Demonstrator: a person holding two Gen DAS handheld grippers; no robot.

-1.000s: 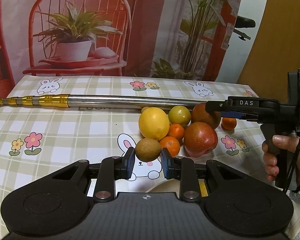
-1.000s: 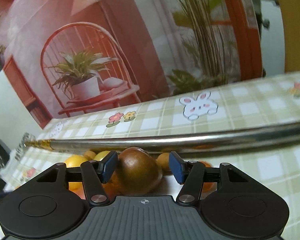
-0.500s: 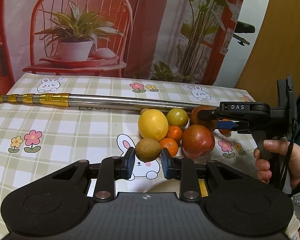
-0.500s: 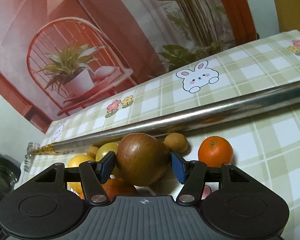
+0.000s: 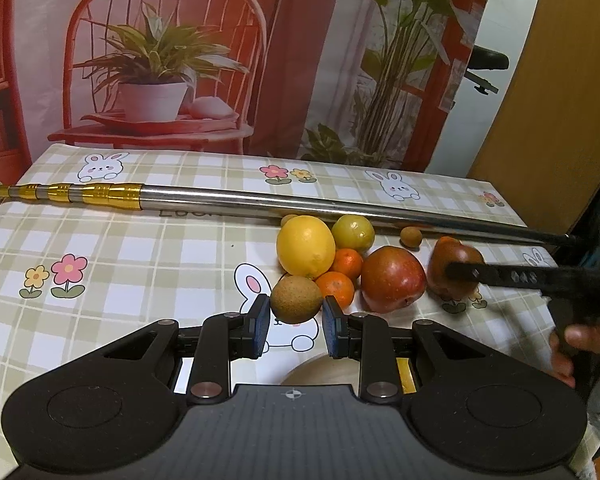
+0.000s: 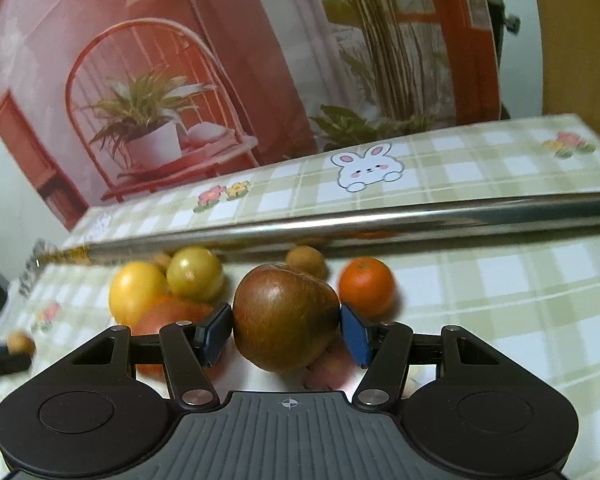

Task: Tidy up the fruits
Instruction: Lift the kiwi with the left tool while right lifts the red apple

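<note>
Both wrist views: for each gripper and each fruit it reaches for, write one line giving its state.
Left gripper: open, pads either side of the brown fruit, gaps showing.
Brown fruit: on the tablecloth, not gripped.
Right gripper: shut on the dark red apple.
Dark red apple: held between both pads.

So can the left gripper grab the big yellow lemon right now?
Probably not straight away. The left gripper is open, but the brown fruit sits between its fingers, right in front of the lemon. It would likely have to go over or around that fruit first.
</note>
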